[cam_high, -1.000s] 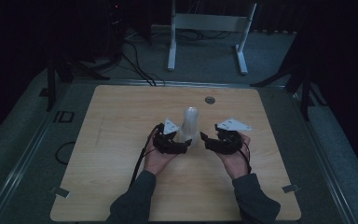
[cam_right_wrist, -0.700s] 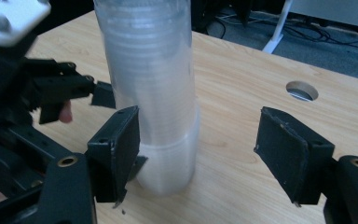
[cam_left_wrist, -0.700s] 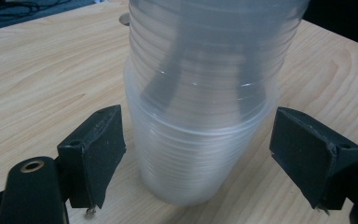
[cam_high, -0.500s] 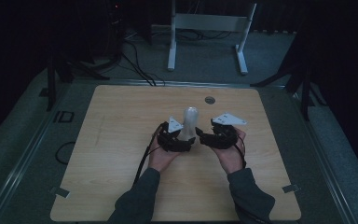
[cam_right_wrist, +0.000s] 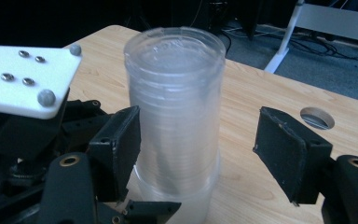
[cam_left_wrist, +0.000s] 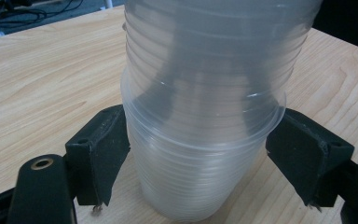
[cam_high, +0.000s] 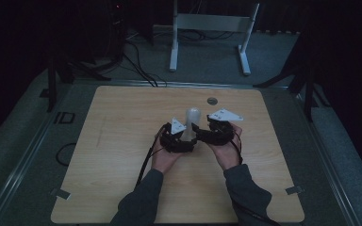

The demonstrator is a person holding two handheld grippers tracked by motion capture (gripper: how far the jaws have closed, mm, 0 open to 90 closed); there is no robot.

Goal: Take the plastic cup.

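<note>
A tall stack of clear plastic cups (cam_high: 192, 121) stands on the wooden table (cam_high: 122, 122), a little behind its middle. My left gripper (cam_high: 181, 140) sits low at the stack's left. Its jaws have just been closing, and both pads (cam_left_wrist: 102, 149) now press on the lowest cup (cam_left_wrist: 200, 168). My right gripper (cam_high: 206, 135) comes in from the stack's right. Its jaws have just been closing too and straddle the stack (cam_right_wrist: 177, 107) in the right gripper view. One of its pads (cam_right_wrist: 121, 144) is close beside the wall; the other pad (cam_right_wrist: 286, 154) stands well apart.
A round hole (cam_high: 211, 100) lies in the tabletop behind the stack. A white metal frame (cam_high: 210, 23) stands on the floor beyond the table's far edge, with cables (cam_high: 136, 66) beside it. The left gripper's white plate (cam_right_wrist: 23, 79) shows beside the stack.
My right hand has moved left, bringing its gripper up to the cup stack. The left gripper has stayed at the stack's base, its jaws closer on the cup.
</note>
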